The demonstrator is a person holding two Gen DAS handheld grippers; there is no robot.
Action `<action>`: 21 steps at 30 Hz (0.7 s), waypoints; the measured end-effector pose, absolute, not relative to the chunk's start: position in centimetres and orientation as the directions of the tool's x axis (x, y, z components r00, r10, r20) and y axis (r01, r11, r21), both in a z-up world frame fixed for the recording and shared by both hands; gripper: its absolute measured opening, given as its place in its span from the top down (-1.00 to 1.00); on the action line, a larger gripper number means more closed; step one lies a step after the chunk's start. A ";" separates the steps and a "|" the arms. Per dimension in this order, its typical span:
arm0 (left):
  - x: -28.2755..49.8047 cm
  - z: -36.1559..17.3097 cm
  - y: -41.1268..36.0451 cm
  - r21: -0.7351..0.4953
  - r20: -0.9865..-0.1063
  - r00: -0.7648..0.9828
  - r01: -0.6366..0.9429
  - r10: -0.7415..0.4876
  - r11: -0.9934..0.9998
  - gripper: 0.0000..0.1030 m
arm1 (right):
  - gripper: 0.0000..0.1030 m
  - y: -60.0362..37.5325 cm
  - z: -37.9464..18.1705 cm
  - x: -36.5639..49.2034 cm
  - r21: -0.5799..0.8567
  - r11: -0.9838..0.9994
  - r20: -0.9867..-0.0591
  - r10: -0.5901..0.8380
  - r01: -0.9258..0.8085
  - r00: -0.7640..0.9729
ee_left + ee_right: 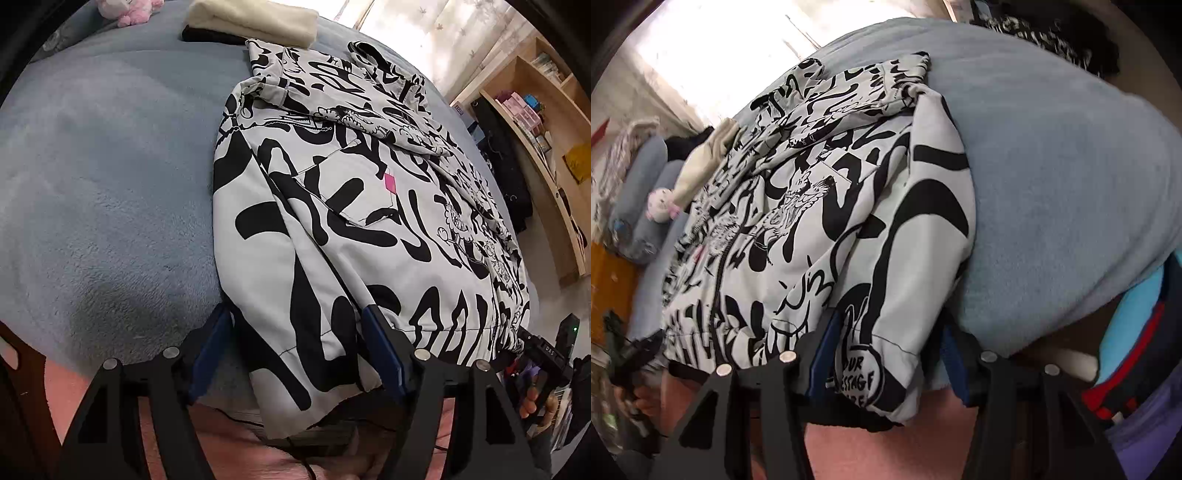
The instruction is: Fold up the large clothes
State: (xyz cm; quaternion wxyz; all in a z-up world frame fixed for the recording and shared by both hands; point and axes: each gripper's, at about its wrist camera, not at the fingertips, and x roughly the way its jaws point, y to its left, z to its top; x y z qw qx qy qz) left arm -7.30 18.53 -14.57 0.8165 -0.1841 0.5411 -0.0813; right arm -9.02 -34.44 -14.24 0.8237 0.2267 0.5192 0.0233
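Counting one jacket (369, 206); two tools

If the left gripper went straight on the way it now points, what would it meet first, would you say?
Most likely the black-and-white jacket: its hem corner already lies between the left gripper's open jaws, with the blue blanket just beneath.

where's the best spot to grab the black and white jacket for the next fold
Grip the jacket by its two hem corners, coming from the near bed edge. The hem overhangs the blue blanket there, so the fingers of the left gripper and right gripper can straddle it.
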 end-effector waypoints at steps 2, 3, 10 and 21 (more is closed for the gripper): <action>-7.3 -14.5 18.3 -0.388 -0.853 0.400 -0.056 -0.336 0.920 -0.42 | -0.03 -34.7 -14.5 -9.2 0.420 0.884 -0.840 0.293 0.204 0.457; -7.3 -14.5 18.3 -0.386 -0.854 0.398 -0.051 -0.336 0.921 -0.44 | -0.03 -34.6 -14.6 -9.2 0.420 0.884 -0.839 0.294 0.203 0.457; -6.0 -15.5 16.2 -0.328 -0.881 0.359 0.005 -0.308 0.945 -0.85 | -0.10 -34.2 -15.6 -8.0 0.390 0.897 -0.863 0.277 0.209 0.423; -5.8 -13.3 14.8 -0.232 -0.878 0.438 -0.031 -0.196 0.972 0.68 | 0.70 -32.6 -13.9 -8.2 0.319 0.932 -0.863 0.210 0.174 0.459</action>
